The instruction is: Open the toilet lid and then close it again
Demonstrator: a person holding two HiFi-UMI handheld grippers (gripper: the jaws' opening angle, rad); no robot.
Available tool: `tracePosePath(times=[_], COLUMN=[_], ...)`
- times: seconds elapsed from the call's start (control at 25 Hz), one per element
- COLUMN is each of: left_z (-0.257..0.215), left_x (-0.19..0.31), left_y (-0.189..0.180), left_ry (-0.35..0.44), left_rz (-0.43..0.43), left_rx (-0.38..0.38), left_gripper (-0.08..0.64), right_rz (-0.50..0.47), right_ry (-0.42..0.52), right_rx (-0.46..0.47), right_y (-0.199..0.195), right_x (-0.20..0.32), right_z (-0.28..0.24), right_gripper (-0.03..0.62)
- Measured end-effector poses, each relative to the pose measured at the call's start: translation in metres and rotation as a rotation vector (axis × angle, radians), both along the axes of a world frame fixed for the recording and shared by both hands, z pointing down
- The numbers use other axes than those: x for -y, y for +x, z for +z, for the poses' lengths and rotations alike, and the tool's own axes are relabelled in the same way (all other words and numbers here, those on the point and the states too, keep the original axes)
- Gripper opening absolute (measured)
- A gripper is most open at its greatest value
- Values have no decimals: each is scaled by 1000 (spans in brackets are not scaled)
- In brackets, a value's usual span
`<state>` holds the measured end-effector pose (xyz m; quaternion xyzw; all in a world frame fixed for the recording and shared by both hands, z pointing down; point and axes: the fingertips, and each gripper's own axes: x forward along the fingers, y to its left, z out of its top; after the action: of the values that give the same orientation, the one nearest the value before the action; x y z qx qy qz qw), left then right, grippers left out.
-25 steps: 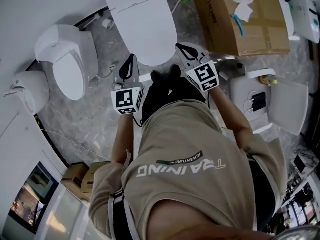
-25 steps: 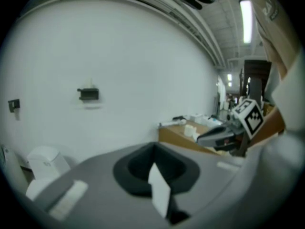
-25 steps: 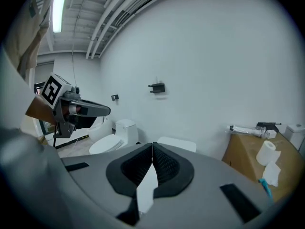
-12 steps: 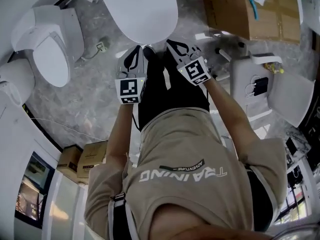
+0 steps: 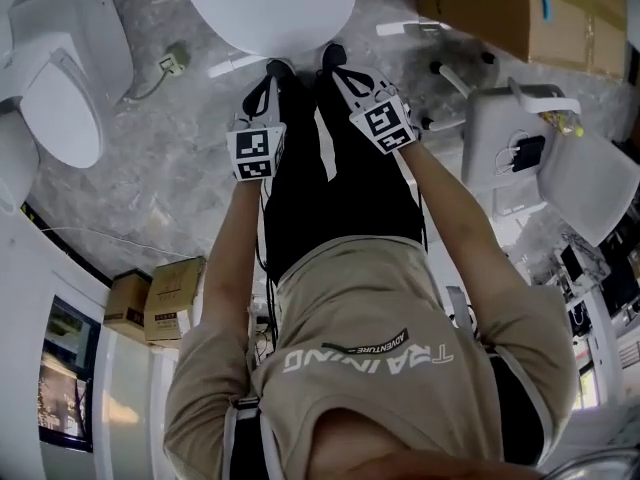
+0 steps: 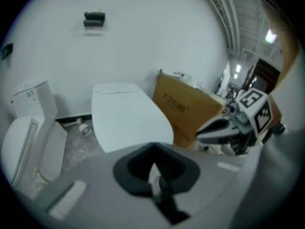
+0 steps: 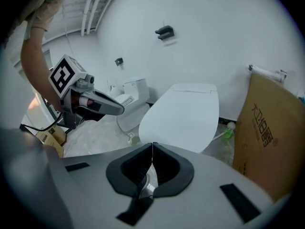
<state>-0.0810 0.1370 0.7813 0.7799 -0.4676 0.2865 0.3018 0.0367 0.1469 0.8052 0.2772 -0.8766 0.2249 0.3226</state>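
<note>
The white toilet [image 5: 265,3] stands at the top of the head view with its lid [image 6: 125,119] down flat. Both grippers are held side by side just short of the lid's front edge, not touching it. My left gripper [image 5: 271,72] is shut and holds nothing; its jaws meet in the left gripper view [image 6: 153,162]. My right gripper [image 5: 333,56] is also shut and empty, its jaws pressed together [image 7: 152,148] with the lid [image 7: 183,118] ahead of and below them. Each gripper shows in the other's view, apart from the lid.
A second white toilet [image 5: 60,68] stands to the left, and a large cardboard box [image 5: 520,8] to the right of the lid. White fixtures [image 5: 530,153] lie on the marble floor at the right. Small cartons [image 5: 160,298] sit at the lower left by the wall.
The person has stepped towards the toilet. Both grippers have moved forward from about a hand's width short of the lid to its front edge. Both stay shut.
</note>
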Motion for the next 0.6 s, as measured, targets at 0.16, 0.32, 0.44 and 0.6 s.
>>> tracePosePath(times=[0.16,0.32,0.44,0.6], left_z=[51,90,113,145], left_x=[-9,-14,-18,-17], left_y=[-8,-15,-18,-18], left_ry=[-42,-65,-66,-73], left_rz=[9,-15,-16,-26], left_rx=[17,22,16,25], left_gripper=[6,5,5,5], right_rz=[37,60,80,95], right_ry=[-38,-49,-64,-80], right_rx=[-13,-10,-18,-30], right_y=[2,-2,-3,1], right_x=[-2,5,8,9], right_z=[36,64,86,113], right_gripper=[14,14,14,14])
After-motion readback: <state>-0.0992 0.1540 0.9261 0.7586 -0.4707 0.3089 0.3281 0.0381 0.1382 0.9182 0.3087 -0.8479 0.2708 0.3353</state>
